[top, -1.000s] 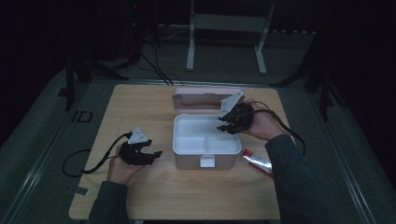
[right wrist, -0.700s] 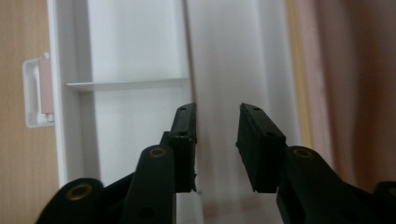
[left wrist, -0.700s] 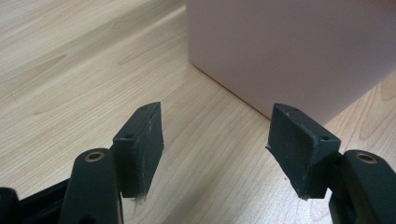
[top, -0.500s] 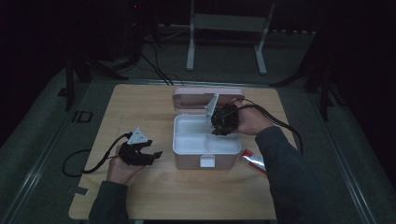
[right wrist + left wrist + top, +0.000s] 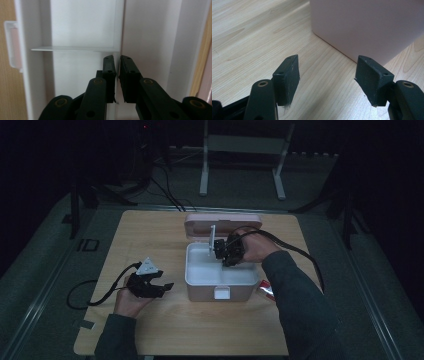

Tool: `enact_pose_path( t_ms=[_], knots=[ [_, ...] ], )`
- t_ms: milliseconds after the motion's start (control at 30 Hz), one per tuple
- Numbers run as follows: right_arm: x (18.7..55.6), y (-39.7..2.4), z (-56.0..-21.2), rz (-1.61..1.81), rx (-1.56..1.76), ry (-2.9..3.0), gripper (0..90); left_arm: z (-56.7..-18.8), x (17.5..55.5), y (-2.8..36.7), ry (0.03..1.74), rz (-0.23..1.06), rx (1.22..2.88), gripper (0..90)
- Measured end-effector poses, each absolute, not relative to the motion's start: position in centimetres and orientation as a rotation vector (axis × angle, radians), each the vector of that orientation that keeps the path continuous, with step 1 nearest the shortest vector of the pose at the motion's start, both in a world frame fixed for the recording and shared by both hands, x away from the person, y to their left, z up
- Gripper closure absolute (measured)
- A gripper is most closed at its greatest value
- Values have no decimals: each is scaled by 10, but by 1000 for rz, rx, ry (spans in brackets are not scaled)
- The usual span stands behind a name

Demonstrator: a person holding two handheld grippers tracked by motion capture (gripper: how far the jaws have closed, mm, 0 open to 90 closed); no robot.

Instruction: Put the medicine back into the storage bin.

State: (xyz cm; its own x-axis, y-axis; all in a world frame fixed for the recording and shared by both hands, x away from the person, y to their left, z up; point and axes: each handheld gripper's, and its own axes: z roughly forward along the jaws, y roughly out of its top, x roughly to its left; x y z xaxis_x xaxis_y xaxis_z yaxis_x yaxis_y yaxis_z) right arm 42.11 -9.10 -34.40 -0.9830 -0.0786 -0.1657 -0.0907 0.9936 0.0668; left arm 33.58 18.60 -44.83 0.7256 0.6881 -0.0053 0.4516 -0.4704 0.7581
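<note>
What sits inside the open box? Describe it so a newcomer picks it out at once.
In the middle of the wooden table stands an open pink box, its lid lying back behind it. Inside the box sits the white tray. It is the one white piece among the pink ones, and a thin partition divides it into compartments.
</note>
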Motion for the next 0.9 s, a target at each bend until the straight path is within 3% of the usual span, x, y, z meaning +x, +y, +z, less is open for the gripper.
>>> enact_pose_path(
  t_ms=[900],
  knots=[
    [429,-83,-354,77,-19,3055,888,-449,335,189,866,387,2139,356]
  ],
)
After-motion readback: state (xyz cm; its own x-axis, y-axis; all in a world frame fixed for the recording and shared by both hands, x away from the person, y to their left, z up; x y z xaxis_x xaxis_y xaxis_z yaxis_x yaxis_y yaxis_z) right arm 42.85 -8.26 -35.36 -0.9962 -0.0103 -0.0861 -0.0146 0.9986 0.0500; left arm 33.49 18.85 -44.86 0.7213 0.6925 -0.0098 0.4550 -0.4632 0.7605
